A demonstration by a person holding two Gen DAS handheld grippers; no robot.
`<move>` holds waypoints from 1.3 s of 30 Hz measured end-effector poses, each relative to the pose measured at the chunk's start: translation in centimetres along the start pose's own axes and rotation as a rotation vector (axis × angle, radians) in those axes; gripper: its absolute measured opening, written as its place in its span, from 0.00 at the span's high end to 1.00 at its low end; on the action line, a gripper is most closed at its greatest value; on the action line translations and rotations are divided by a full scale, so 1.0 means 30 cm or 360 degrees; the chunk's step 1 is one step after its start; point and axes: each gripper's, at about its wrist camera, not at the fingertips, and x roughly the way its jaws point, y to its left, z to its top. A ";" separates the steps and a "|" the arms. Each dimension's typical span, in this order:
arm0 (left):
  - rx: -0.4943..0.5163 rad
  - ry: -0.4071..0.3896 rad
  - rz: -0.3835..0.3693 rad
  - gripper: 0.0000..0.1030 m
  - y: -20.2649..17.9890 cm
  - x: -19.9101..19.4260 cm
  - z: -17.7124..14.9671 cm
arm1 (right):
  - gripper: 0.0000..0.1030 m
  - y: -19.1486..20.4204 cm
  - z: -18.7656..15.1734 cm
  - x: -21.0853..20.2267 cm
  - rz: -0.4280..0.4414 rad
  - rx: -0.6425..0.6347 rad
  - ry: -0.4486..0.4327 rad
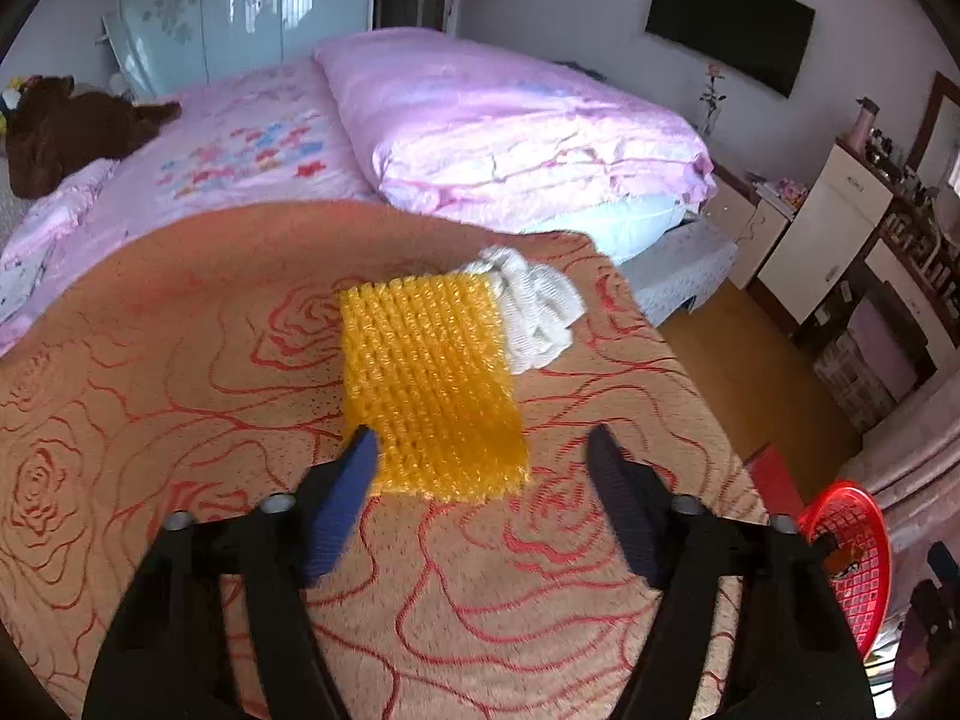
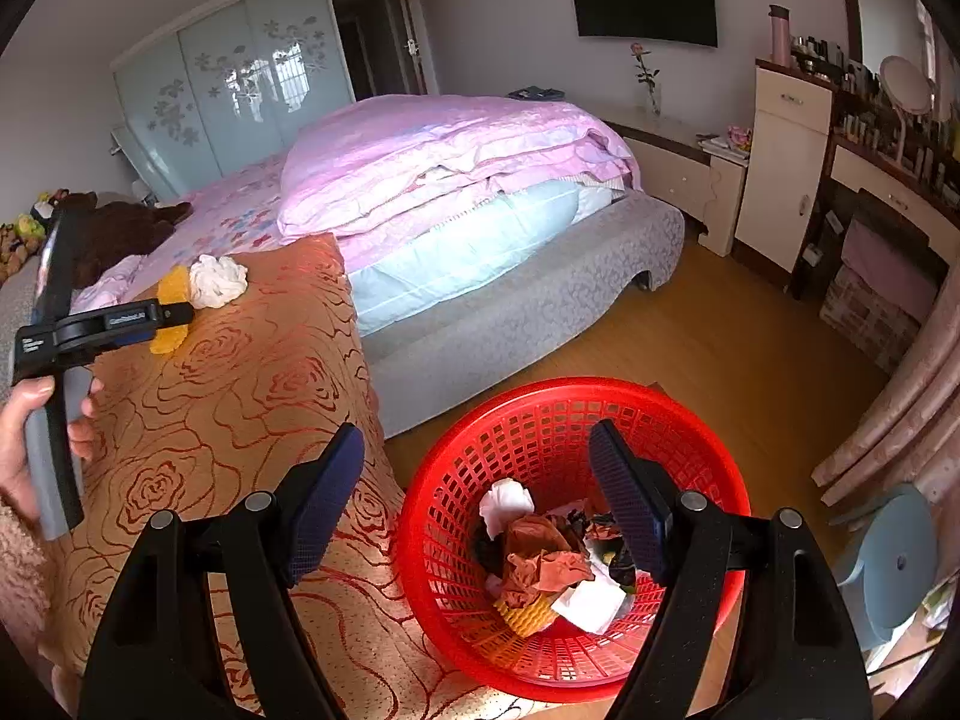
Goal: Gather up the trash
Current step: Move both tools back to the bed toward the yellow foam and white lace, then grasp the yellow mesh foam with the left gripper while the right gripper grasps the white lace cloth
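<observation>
the yellow foam net [image 1: 429,384] looks like soft, slightly glossy plastic mesh with a bumpy weave, and the white wad [image 1: 537,312] beside it looks like crumpled matt paper or cloth, which one cannot be told. they lie on an orange blanket [image 1: 180,420], a fuzzy matt cloth with red rose outlines. the red basket [image 2: 540,408] is glossy latticed plastic holding crumpled paper, on a smooth, faintly shiny wood floor [image 2: 720,348].

White print on left hand-held gripper [image 2: 174,315] body in right wrist view, too small to read.
</observation>
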 end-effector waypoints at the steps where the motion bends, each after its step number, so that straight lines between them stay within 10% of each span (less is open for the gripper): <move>1: -0.0008 0.0006 0.0007 0.48 0.008 0.009 -0.001 | 0.27 0.001 -0.002 0.003 0.0000 -0.0001 0.0004; 7: -0.0003 -0.0007 -0.0026 0.87 0.039 -0.002 -0.005 | 0.27 0.013 -0.009 0.014 0.0004 -0.0012 0.0022; 19: 0.0057 -0.0101 0.0088 0.89 0.081 -0.147 -0.096 | 0.27 0.135 0.039 0.047 0.0068 -0.0137 0.0023; 39: -0.0139 -0.0157 0.0287 0.89 0.263 -0.274 -0.197 | 0.17 0.740 0.343 0.407 0.0310 -0.0511 0.0036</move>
